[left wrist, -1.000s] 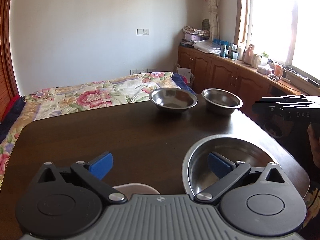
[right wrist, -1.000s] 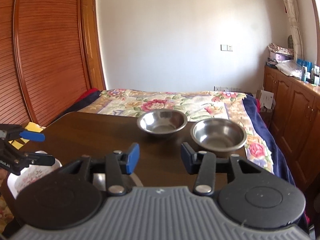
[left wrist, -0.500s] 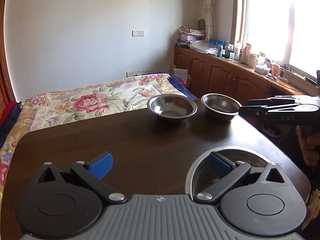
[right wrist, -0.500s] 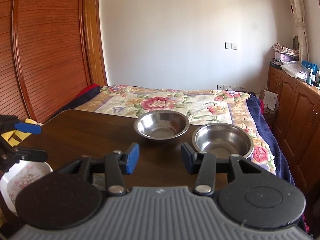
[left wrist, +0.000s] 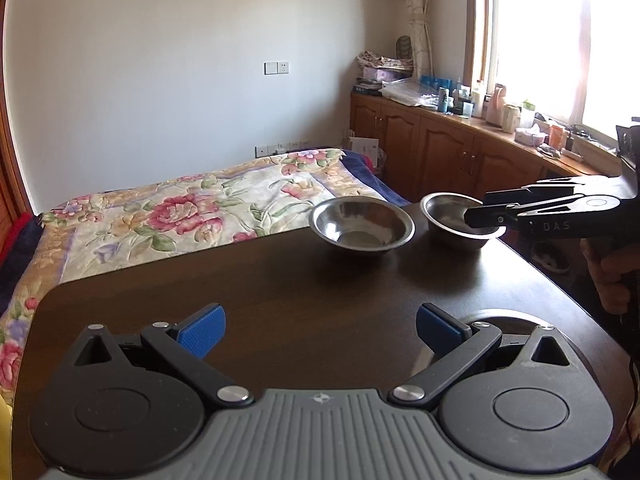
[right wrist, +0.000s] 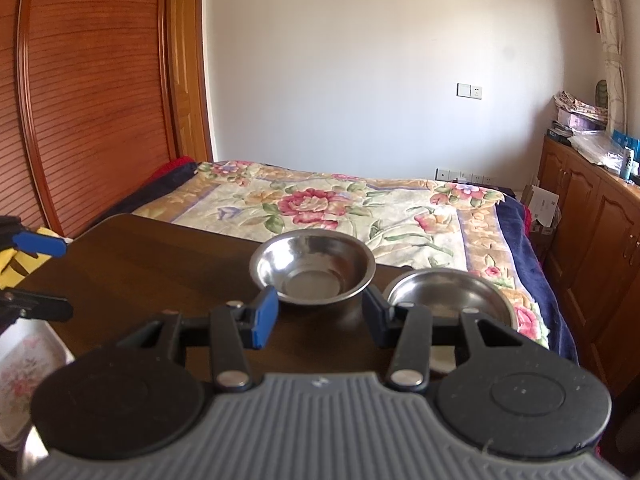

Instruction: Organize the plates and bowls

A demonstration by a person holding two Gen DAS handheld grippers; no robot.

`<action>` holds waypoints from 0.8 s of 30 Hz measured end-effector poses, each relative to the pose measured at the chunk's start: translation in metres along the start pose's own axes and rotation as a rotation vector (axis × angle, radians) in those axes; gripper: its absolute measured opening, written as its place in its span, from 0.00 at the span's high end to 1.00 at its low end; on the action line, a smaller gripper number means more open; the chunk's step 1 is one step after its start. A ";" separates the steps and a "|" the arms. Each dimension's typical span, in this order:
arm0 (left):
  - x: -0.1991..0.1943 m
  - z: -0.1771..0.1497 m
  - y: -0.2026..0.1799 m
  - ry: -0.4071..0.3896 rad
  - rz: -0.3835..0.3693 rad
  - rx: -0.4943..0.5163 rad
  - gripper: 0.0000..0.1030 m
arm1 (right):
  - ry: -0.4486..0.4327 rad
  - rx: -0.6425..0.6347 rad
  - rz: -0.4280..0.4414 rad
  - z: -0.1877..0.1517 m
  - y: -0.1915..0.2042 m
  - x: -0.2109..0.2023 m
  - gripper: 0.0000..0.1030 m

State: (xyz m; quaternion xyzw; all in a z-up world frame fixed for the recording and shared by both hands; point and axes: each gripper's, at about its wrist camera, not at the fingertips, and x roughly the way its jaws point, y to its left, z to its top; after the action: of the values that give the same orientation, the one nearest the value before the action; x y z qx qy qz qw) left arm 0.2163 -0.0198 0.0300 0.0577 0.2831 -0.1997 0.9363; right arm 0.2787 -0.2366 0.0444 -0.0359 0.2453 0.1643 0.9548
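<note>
Two steel bowls stand side by side at the far edge of the dark table [left wrist: 280, 288]: the left bowl [left wrist: 362, 228] [right wrist: 312, 272] and the right bowl [left wrist: 460, 220] [right wrist: 448, 294]. My right gripper [right wrist: 319, 316] [left wrist: 480, 208] is open, and its tips reach the right bowl's near rim. My left gripper [left wrist: 320, 330] [right wrist: 40, 276] hangs open and empty over the table's near part. A third steel bowl [left wrist: 508, 320] peeks out behind its right finger. A white floral dish [right wrist: 24, 364] lies below the left gripper.
A bed with a floral quilt [left wrist: 192, 216] lies just past the table's far edge. Wooden cabinets [left wrist: 452, 152] with bottles on top line the right wall, and a wooden sliding door [right wrist: 92, 92] stands at the left. A hand [left wrist: 612, 276] holds the right gripper.
The right gripper has moved forward to the right far bowl. The left gripper has drawn back and turned left, so the near steel bowl now shows only behind its right finger.
</note>
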 end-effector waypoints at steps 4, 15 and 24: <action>0.007 0.008 0.004 -0.002 -0.017 0.001 0.00 | 0.015 -0.021 -0.009 0.007 -0.004 0.018 0.53; 0.044 0.034 0.008 0.026 -0.074 0.027 0.27 | 0.089 -0.070 -0.032 0.021 -0.013 0.072 0.54; 0.083 0.043 0.007 0.071 -0.062 0.047 0.57 | 0.146 -0.063 -0.028 0.024 -0.018 0.102 0.58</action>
State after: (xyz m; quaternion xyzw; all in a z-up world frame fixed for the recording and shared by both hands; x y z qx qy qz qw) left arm 0.3038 -0.0512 0.0200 0.0777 0.3131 -0.2332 0.9174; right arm 0.3802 -0.2199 0.0162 -0.0812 0.3085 0.1558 0.9349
